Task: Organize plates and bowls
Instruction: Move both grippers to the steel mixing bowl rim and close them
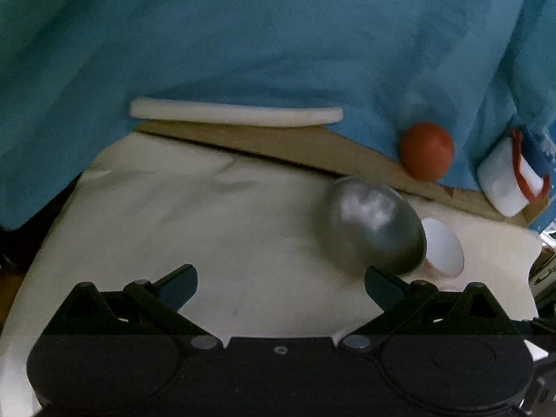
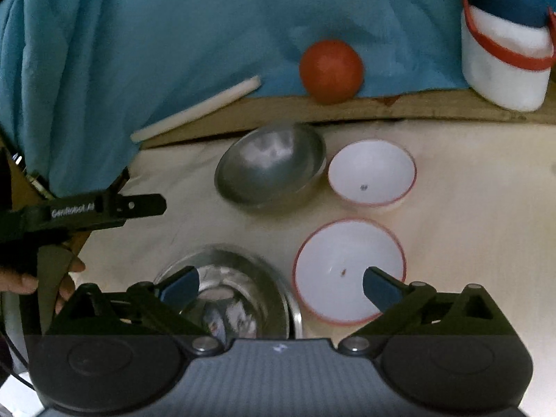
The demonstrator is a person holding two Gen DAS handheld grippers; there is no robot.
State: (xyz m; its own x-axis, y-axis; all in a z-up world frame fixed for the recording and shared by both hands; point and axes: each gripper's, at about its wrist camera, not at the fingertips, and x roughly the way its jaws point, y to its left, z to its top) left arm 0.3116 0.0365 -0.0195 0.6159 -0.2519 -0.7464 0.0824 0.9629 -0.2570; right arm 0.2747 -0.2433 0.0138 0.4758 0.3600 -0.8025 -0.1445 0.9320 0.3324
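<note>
Under the right tongs (image 2: 280, 286), whose fingers are spread wide with nothing between them, sit two dishes on the cream-covered table (image 2: 469, 243): a steel plate (image 2: 243, 278) below the left finger and a red-rimmed white plate (image 2: 347, 260) below the right finger, just beside each other. Farther back stand a steel bowl (image 2: 271, 170) and a small white bowl (image 2: 371, 173), also red-rimmed, side by side and nearly touching. To the left, the left tongs (image 2: 139, 205) reach in from the edge of the right wrist view, held by a hand (image 2: 41, 278); in their own view they are (image 1: 280, 286) spread apart and empty, hovering over bare cloth, with the steel bowl (image 1: 375, 222) just ahead of the right finger and the white bowl (image 1: 444, 250) partly hidden behind it.

Beyond the cloth runs a strip of cardboard (image 2: 399, 107). At its far edge rests a red ball (image 2: 332, 71), a white stick (image 2: 198, 107) lying at a slant to the left, and a white tub (image 2: 504, 59) with a red handle and blue lid to the right. A blue sheet (image 2: 173, 27) hangs behind everything.
</note>
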